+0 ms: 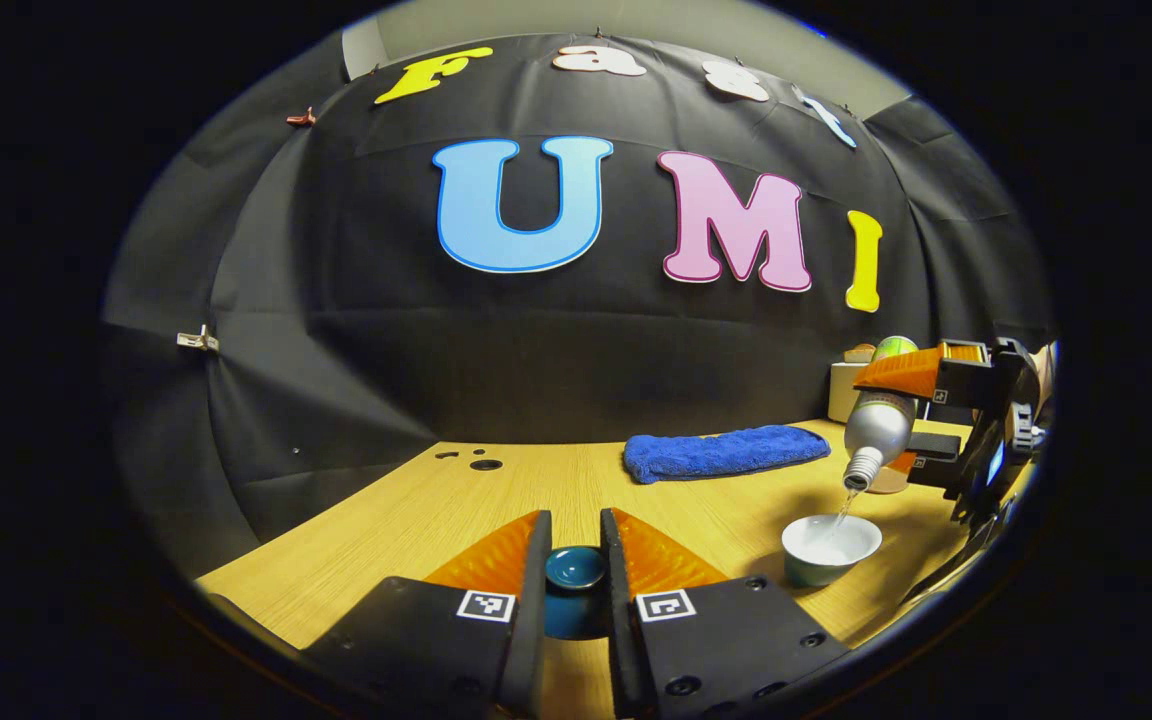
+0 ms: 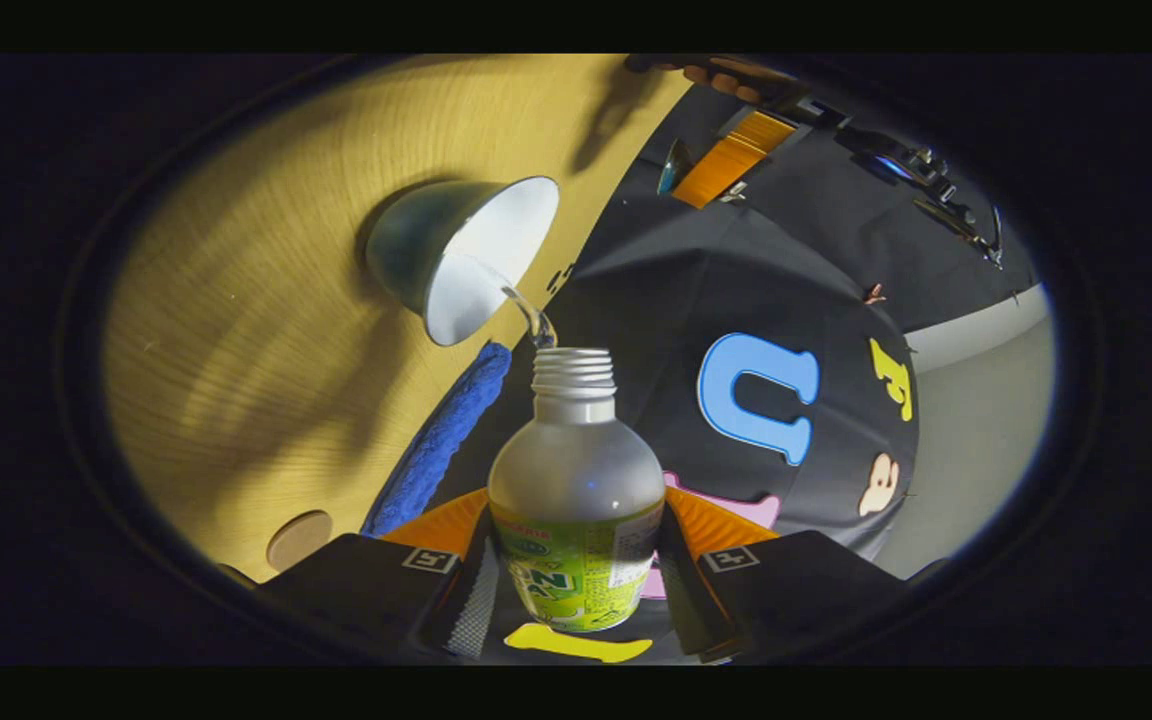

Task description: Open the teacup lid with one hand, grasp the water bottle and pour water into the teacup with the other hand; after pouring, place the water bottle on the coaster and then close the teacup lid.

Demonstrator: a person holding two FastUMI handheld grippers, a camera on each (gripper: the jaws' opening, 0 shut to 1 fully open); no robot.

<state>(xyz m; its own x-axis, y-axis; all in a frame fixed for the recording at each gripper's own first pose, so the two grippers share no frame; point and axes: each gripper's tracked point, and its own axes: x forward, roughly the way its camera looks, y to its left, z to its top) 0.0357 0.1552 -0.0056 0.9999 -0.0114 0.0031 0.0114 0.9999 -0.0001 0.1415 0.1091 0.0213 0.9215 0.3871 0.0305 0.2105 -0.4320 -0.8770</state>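
Your right tongs (image 2: 576,590) clamp bottle (image 2: 576,500), pouring | left tongs (image 1: 576,580) grip lid (image 1: 576,566) | teacup (image 1: 829,548) at 4 o'clock | overtilt splashes worktop (image 1: 416,520)

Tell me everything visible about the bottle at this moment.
The bottle is frosted silvery with a green label round its body and a threaded neck, cap off. It is tipped mouth-down above the cup, and a thin stream of water runs from its mouth into the white bowl. The right claw clamps it at the label, one finger each side. Nothing else touches it.
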